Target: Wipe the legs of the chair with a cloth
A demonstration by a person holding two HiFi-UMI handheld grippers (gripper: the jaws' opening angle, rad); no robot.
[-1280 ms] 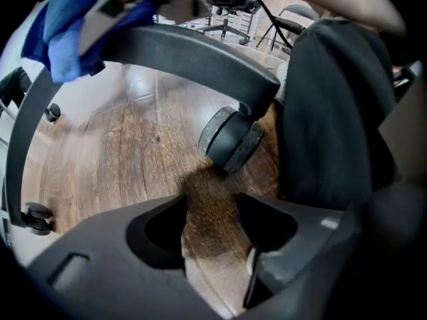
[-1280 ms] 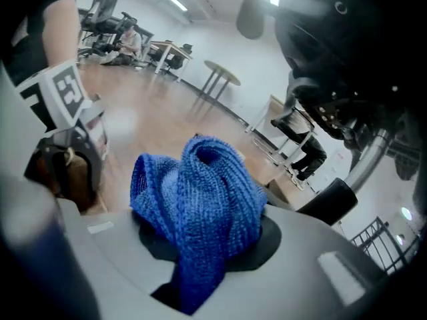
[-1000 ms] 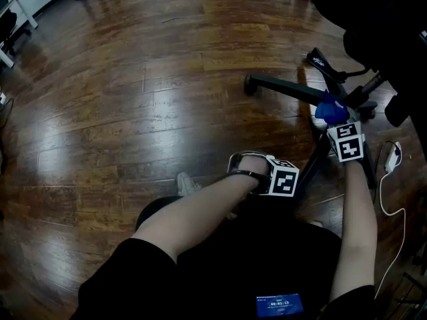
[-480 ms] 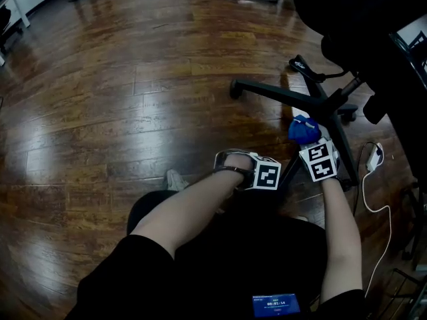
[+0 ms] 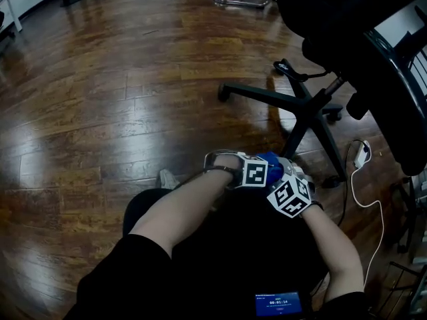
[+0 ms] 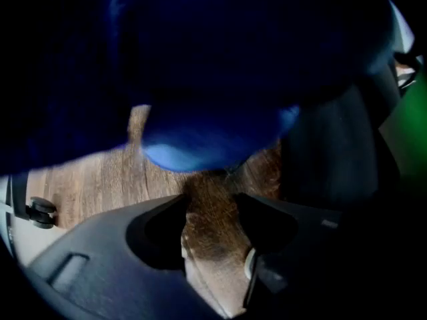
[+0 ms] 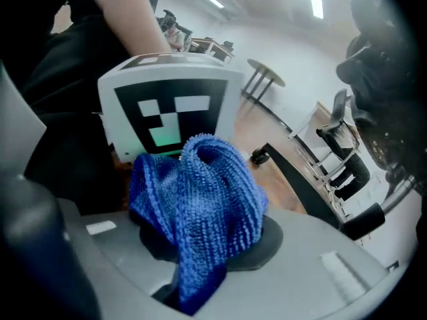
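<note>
cloth: a blue, nubbly rag (image 7: pixel 197 202), bunched into a loose lump with folds sticking up
where it is: up by the person's lap, between the two marker cubes in the head view, well apart from the chair legs (image 5: pixel 257 93)
how it likely handles: light, soft and floppy, and not fragile; a thin edge would probably slide out under rubbing, so a thick bunch held deep in the jaws looks safer, with a free pad left to press round a leg
right tongs (image 7: pixel 197 272): closed on the cloth; a fold is pinched low between the jaws and the rest puffs out above them
left tongs (image 6: pixel 210 227): jaws well apart with nothing between them; only floorboards show through the gap, and the cloth looms as a blue blur just ahead and above
chair: black star-shaped base (image 5: pixel 309 105) with slim, hard, smooth-looking legs; the end of the far left leg touches the floor
risk: it seems to stand on casters, so a firm wipe may roll it; the open tongs could steady a leg
floor (image 5: pixel 100 112): glossy dark wood
cord (image 5: pixel 360 153): a white plug block and cable lie just beside the base
</note>
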